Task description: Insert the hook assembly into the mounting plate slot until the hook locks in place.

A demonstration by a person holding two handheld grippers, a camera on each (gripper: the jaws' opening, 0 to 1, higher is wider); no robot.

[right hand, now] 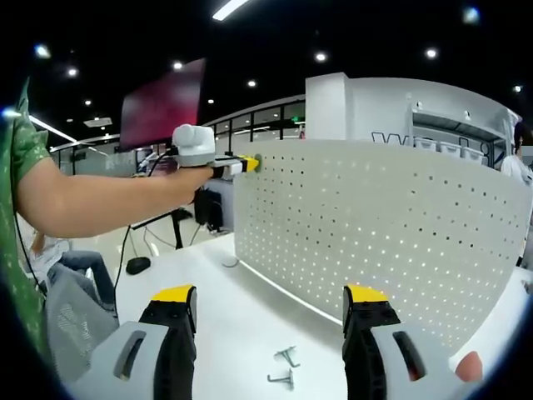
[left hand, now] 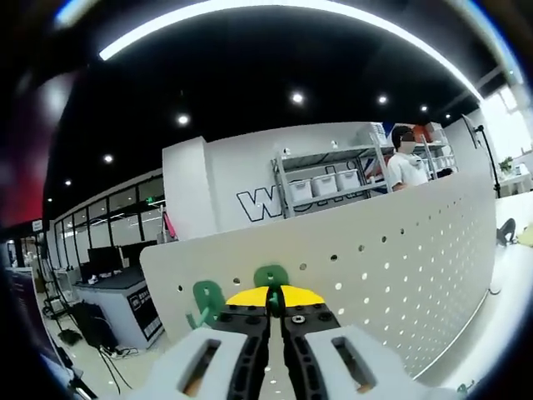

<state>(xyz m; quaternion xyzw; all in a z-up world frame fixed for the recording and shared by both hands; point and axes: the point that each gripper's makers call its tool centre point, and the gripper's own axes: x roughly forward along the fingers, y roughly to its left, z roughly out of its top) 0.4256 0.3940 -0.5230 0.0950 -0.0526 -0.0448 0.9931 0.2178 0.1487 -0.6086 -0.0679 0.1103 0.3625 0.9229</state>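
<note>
At the pegboard's top edge: left gripper (left hand: pixel 275 321), jaws pinched together on a green hook (left hand: pixel 271 279), its round head upright, long axis along the jaws.
Second green hook (left hand: pixel 206 302): hangs just beside, on the pegboard (left hand: pixel 400 267).
Right gripper (right hand: pixel 271 312): jaws spread apart, holding nothing.
Table (right hand: pixel 225 325): two metal hooks (right hand: pixel 285 367) lie flat between the jaws.

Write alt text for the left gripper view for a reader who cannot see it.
The left gripper, its yellow-tipped fingers closed together, holds a green hook against the top edge of a white pegboard. A second green hook already hangs on the board just to its left. Behind the board are shelving with white bins and a person.
</note>
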